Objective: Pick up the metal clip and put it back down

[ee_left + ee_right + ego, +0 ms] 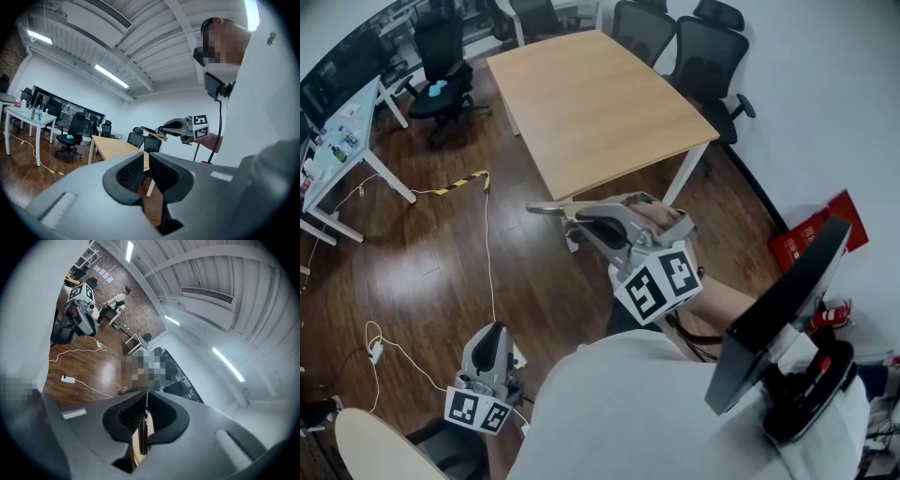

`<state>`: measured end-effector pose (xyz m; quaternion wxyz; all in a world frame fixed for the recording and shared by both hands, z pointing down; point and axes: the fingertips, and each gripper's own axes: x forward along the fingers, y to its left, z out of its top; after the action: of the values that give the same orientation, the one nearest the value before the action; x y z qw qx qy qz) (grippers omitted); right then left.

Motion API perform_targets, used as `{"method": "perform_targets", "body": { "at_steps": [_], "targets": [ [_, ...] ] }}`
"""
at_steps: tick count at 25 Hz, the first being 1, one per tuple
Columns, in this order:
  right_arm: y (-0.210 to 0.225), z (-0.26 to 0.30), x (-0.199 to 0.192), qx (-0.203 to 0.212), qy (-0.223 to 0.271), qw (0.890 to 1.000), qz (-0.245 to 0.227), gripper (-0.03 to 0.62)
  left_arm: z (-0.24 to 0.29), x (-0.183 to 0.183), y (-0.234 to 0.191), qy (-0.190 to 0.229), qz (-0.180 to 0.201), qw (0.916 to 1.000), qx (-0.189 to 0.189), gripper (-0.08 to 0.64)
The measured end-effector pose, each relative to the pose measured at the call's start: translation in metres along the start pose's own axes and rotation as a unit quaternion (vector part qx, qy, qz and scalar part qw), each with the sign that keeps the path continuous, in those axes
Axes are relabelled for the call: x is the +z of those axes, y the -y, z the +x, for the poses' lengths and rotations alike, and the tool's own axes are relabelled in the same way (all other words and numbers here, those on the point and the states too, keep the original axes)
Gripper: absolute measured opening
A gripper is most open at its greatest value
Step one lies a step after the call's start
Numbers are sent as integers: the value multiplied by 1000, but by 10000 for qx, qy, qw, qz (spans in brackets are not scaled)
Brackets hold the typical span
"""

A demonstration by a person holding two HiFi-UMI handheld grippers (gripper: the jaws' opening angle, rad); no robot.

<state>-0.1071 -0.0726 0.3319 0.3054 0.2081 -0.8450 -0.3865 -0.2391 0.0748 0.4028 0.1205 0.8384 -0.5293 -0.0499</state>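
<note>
My right gripper (pixel 575 216) is held up in the air in front of the person's chest, above the wooden floor. It is shut on the metal clip (pixel 546 209), a thin flat silver strip that sticks out to the left of the jaws. In the right gripper view the clip (pixel 146 420) shows edge-on between the pads. The left gripper view catches the right gripper (pixel 164 131) and the clip (pixel 151 131) from the side. My left gripper (pixel 492 334) hangs low at the lower left, jaws almost together with nothing between them.
A light wooden table (pixel 591 103) stands ahead, with black office chairs (pixel 703 56) behind it. A white desk (pixel 347 131) is at the left. White cables (pixel 394 352) and yellow-black tape (pixel 459 183) lie on the floor. A red box (pixel 816 230) leans at the right wall.
</note>
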Motion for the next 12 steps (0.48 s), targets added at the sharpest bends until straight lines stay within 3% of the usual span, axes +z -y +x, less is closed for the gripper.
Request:
{"method": "perform_targets", "body": {
  "at_steps": [12],
  "targets": [
    [35, 35, -50, 47, -74, 9998, 156, 8, 54, 9, -9, -80, -97, 9999, -65, 37]
  ]
}}
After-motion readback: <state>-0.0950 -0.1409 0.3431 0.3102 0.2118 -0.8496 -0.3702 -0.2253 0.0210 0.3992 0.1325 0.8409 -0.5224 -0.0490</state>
